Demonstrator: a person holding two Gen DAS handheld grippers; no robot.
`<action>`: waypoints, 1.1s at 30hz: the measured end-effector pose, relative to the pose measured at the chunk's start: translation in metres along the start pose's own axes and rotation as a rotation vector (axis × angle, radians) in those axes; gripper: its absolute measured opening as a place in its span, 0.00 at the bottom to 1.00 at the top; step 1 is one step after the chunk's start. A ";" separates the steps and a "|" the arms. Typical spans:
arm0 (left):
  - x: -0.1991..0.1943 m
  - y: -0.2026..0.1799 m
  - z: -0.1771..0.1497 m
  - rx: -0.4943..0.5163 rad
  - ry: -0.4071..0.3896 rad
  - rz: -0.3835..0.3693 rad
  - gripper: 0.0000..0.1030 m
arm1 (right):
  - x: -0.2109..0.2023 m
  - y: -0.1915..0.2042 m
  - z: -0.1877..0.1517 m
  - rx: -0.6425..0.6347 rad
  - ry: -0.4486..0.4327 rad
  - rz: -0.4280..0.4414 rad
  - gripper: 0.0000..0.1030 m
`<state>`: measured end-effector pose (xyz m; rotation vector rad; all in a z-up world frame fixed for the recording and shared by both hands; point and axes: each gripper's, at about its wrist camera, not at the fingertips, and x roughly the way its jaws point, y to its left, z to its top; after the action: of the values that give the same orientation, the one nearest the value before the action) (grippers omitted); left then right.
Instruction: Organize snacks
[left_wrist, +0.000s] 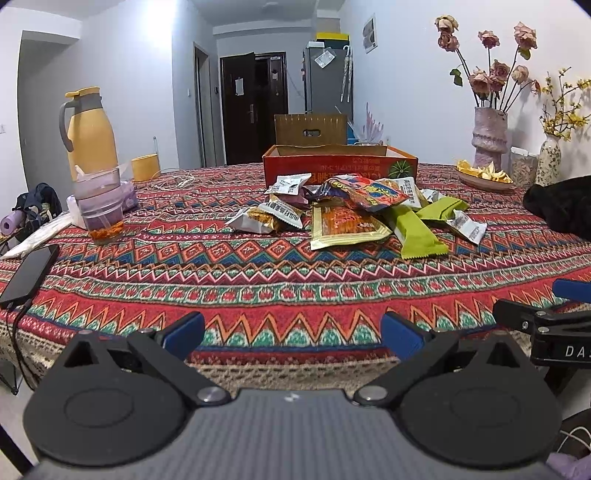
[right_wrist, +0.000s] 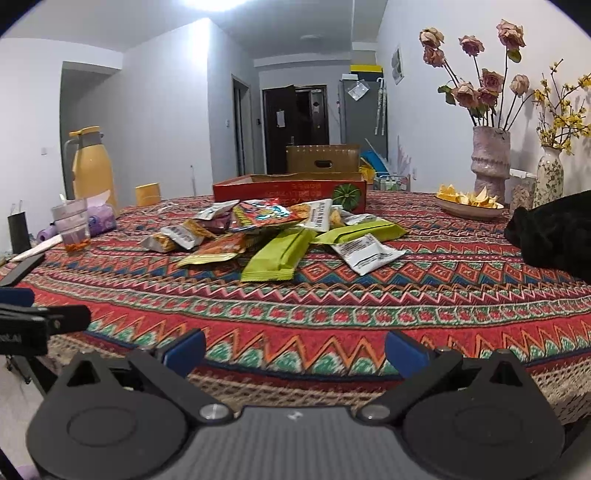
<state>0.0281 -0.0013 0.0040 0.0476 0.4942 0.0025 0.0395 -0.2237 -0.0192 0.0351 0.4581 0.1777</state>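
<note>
Risk check from my end: both units sit at the near edge of the desk (left_wrist: 258, 280), left hand-held gripper (left_wrist: 291, 334) and right hand-held gripper (right_wrist: 295, 350) each with jaws spread wide and nothing between them. Snack pile (left_wrist: 354, 206) lies mid-desk, well apart from both, just in front of the open red box (left_wrist: 340, 164), which I take as the destination. Packets overlap: the red foil bag (left_wrist: 369, 192) rests on top of others, the green bars (right_wrist: 280, 254) stick out toward me, the white packet (right_wrist: 365, 253) lies at the right edge. Main hazard as I see it: pinching a lower packet drags its neighbours and scatters the heap. Slick foil could slip from the pads. Patterned cloth may bunch if my fingers scrape it. Left reach passes near the plastic cup (left_wrist: 101, 206) and phone (left_wrist: 27, 273); right reach passes the black bundle (right_wrist: 554, 236) and the dish (right_wrist: 469, 205). Top-first, one packet per grab looks safest.
</note>
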 end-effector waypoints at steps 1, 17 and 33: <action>0.004 0.000 0.002 -0.001 0.003 -0.003 1.00 | 0.003 -0.001 0.002 0.002 -0.001 -0.002 1.00; 0.084 -0.001 0.050 0.005 0.061 -0.047 1.00 | 0.076 -0.026 0.042 0.041 0.050 -0.019 0.99; 0.196 0.008 0.110 0.153 0.043 0.004 0.77 | 0.168 -0.077 0.096 0.255 0.138 -0.132 0.86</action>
<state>0.2528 0.0048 0.0080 0.1993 0.5367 -0.0301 0.2422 -0.2685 -0.0125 0.2434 0.6173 -0.0096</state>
